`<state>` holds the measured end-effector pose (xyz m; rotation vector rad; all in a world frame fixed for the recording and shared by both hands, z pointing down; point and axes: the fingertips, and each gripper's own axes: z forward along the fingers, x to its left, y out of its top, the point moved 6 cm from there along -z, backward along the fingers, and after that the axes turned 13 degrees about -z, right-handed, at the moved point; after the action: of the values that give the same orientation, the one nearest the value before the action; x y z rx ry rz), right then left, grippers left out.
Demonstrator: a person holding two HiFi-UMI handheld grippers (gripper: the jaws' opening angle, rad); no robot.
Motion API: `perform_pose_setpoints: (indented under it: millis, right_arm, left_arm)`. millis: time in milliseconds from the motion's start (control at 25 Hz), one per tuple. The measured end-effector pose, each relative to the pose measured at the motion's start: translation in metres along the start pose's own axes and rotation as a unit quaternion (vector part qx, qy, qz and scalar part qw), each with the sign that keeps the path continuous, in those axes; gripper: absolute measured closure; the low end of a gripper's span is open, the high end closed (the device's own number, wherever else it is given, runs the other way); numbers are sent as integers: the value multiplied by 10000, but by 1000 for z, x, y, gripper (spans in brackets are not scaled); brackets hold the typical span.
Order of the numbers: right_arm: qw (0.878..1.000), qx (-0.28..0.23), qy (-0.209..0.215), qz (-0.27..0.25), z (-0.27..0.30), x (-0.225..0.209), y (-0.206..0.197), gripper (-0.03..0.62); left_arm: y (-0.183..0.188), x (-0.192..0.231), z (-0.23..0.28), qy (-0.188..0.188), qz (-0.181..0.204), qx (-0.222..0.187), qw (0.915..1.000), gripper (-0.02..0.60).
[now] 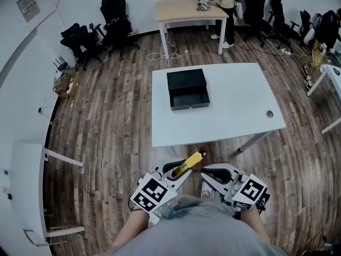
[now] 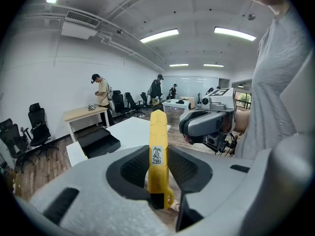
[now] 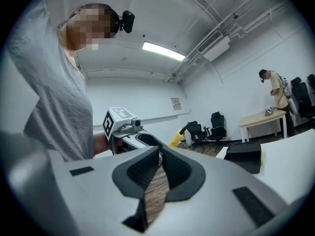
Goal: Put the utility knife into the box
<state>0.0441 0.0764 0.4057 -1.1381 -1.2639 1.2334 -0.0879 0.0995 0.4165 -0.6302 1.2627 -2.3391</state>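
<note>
White table (image 1: 240, 105) holds box (image 1: 187, 89); left gripper (image 1: 181, 174) clamps utility knife (image 1: 192, 160).

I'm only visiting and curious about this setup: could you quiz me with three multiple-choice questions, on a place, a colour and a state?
1. Where is the black box? A floor; B chair; C white table.
2. What colour is the utility knife? A red; B yellow; C green.
3. The jaws of the left gripper are: A clamped on the knife; B apart, empty; C clamped on the box.
Answers: 1C, it sits on the tabletop; 2B, its body is yellow; 3A, they pinch the knife's body.
</note>
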Motion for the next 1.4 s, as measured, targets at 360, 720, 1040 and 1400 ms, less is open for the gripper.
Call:
perform_pose_setpoints:
  millis: [360,720,1040,1400]
  right_arm:
    - [9999,-33,112,19,-2,-58,6,560]
    - [9998,-17,201,-23,-16,-112,3,560]
    - [9993,37,356,-68,-36,-153,-2,560]
    - [9991,107,419,34,-30,-166,-13,560]
  left_arm:
    - [28,24,29,206,-147,51,9997,456]
    - [55,39,73,295,-167,4,9994,456]
    - [75,39,113,352,-223,-36,9991,456]
    - [76,52,122,391,-283,31,9988,456]
